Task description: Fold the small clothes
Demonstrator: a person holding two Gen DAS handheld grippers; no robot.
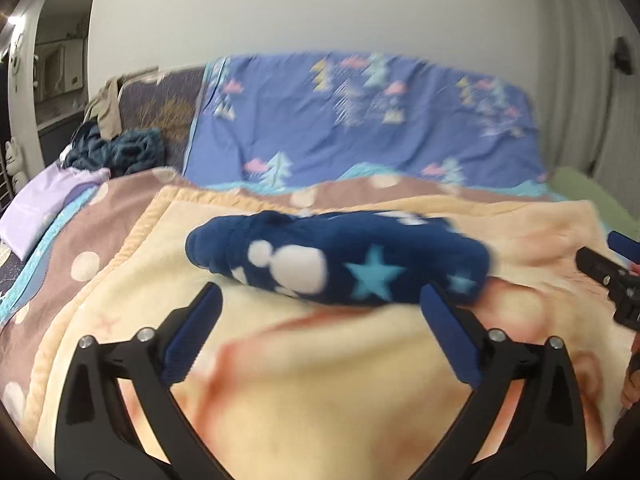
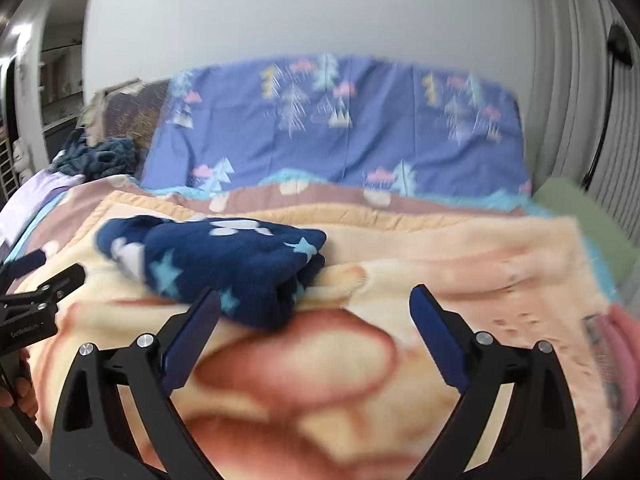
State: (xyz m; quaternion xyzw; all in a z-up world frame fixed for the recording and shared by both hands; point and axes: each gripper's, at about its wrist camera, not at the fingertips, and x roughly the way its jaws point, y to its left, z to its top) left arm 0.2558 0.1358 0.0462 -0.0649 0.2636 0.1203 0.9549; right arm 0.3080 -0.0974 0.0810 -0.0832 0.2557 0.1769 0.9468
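Nearest to me, my left gripper (image 1: 320, 300) and my right gripper (image 2: 316, 300) both stand wide apart with nothing between the fingers. Under them lies a soft peach-coloured fleece blanket (image 1: 300, 380). At 12 o'clock of the left gripper, on this blanket, rests the folded navy fleece garment with white dots and light blue stars (image 1: 340, 260). At 10 o'clock of the right gripper it shows too. Beyond is a blue sheet printed with trees (image 1: 360, 120).

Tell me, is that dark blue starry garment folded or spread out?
Folded: the dark blue starry garment lies as a compact bundle with stacked layers at its right end, on the cream blanket.
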